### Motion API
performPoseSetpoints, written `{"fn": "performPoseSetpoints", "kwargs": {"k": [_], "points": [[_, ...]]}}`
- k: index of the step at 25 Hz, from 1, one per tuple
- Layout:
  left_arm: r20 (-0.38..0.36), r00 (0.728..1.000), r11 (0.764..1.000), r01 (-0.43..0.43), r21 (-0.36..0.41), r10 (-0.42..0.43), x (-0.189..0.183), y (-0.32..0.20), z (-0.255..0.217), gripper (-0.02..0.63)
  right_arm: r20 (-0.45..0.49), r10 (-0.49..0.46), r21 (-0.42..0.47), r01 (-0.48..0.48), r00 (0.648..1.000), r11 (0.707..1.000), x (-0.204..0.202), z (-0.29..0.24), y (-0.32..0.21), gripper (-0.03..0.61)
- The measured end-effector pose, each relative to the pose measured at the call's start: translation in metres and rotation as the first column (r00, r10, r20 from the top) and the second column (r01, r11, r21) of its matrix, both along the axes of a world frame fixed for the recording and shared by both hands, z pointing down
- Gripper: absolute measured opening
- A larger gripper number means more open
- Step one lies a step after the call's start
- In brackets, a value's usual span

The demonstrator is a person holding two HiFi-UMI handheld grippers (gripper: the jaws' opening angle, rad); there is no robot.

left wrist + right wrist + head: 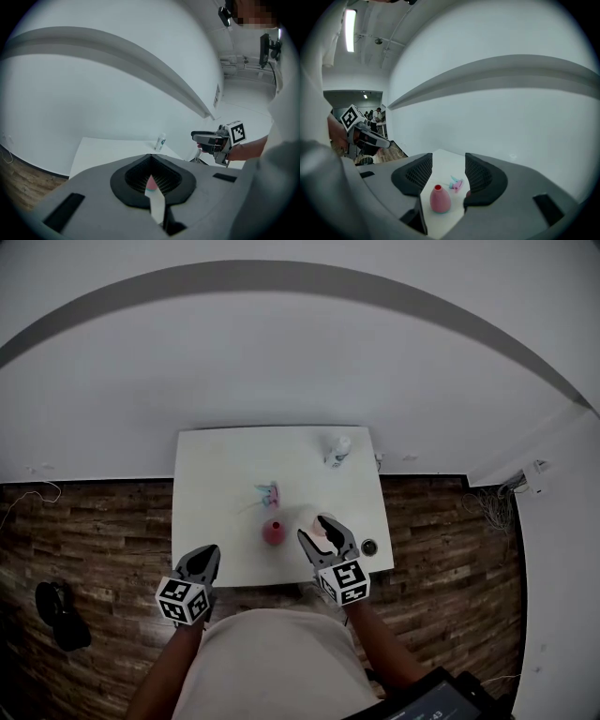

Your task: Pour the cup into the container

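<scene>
A pink vase-shaped container [272, 532] with a red mouth stands near the white table's [225, 465] front edge. In the right gripper view the pink container [439, 199] shows through the gap of my right gripper [447, 171], some way ahead of the pads. A pale cup [312, 517] sits just right of the container, at the tips of my right gripper [315, 531], which is open with nothing pressed between its pads. My left gripper [206, 557] hovers at the table's front left edge, shut and empty. In its own view the left gripper [151, 158] has its jaws together.
A clear bottle [337, 449] stands at the table's far right, and the same bottle [160, 141] shows in the left gripper view. A small pink and blue item [268, 493] lies mid-table. A dark round object [368, 547] sits at the front right corner. Wood floor surrounds the table.
</scene>
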State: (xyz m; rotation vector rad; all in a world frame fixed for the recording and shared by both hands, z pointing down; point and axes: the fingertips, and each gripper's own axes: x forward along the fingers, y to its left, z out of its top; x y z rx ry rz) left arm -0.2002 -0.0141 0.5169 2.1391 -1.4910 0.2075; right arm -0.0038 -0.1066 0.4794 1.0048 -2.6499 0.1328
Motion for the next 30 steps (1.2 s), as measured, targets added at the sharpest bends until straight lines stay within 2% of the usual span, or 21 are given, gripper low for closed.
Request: {"fn": "performPoseSetpoints", "kwargs": {"k": [10, 17, 23, 30], "points": [[0.011, 0.999, 0.999, -0.041, 0.021, 0.041, -0.016, 0.003, -0.004, 0.011, 0.001, 0.041, 0.044, -0.041, 0.999, 0.998, -0.018, -0.014, 0.015, 0.221], [0.012, 0.999, 0.998, -0.031, 0.055, 0.031, -0.032, 0.003, -0.007, 0.011, -0.002, 0.13, 0.176, -0.127, 0.992, 0.976, -0.021, -0.04, 0.025, 0.221], [0.053, 0.998, 0.995, -0.037, 0.091, 0.032, -0.041, 0.014, -0.004, 0.011, -0.03, 0.131, 0.296, -0.116, 0.991, 0.948, -0.034, -0.047, 0.05, 0.221], [0.06, 0.998, 0.997, -0.021, 0.071, 0.017, -0.051, 0.022, 0.006, 0.011, -0.049, 0.084, 0.274, -0.068, 0.995, 0.959, -0.054, -0.031, 0.066, 0.221]]}}
